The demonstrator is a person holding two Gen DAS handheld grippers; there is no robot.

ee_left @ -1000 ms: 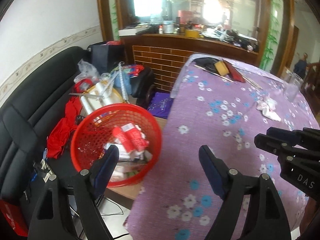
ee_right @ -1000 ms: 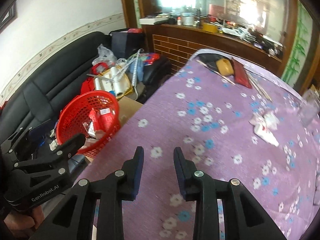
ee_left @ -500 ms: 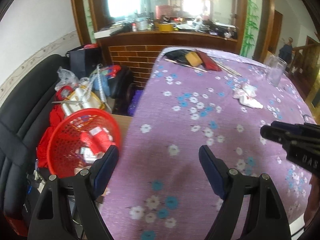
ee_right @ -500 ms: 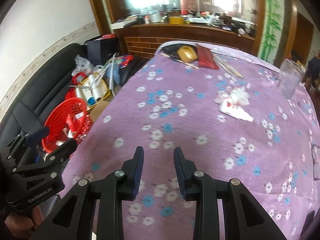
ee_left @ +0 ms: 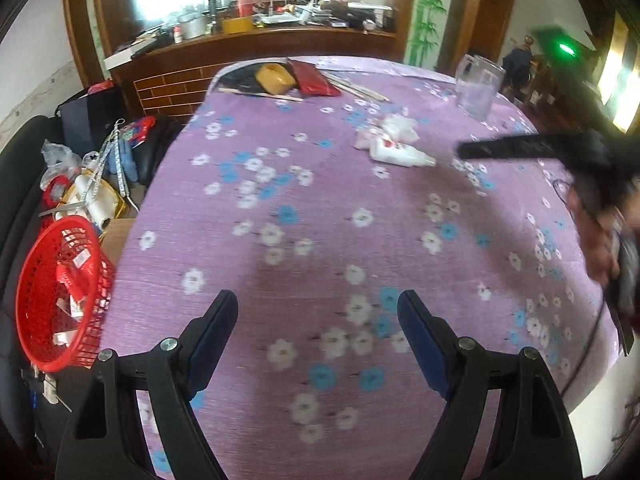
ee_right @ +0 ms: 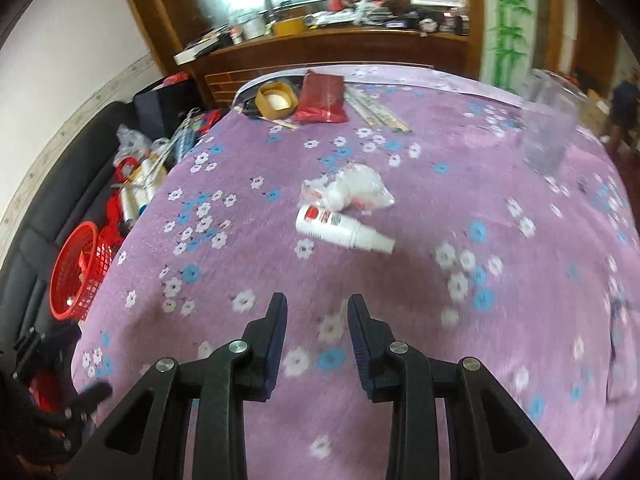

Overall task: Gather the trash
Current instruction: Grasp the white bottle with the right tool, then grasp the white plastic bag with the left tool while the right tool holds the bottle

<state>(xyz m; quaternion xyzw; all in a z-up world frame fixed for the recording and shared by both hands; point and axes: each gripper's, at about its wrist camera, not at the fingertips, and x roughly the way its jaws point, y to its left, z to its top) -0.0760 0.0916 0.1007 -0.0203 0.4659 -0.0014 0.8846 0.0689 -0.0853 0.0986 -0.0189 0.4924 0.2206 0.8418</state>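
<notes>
A stack of white paper cups (ee_right: 344, 232) lies on its side on the purple flowered tablecloth (ee_right: 460, 360), with crumpled white wrappers (ee_right: 352, 190) just behind it; both also show in the left wrist view (ee_left: 400, 154). A red mesh basket (ee_left: 60, 292) holding trash stands left of the table, also in the right wrist view (ee_right: 80, 268). My left gripper (ee_left: 318, 312) is open and empty over the table's near part. My right gripper (ee_right: 317, 312) is partly open and empty, a short way in front of the cups.
A clear glass jug (ee_right: 552, 120) stands at the far right. A yellow bowl (ee_right: 277, 100), a red packet (ee_right: 324, 98) and sticks (ee_right: 376, 114) lie at the far edge. A black sofa (ee_left: 24, 168) with clutter is on the left. A wooden counter (ee_left: 280, 44) stands behind.
Both grippers have swung right, away from the basket and over the table. The right gripper has come closer to the cups and wrappers. Both grippers remain empty.
</notes>
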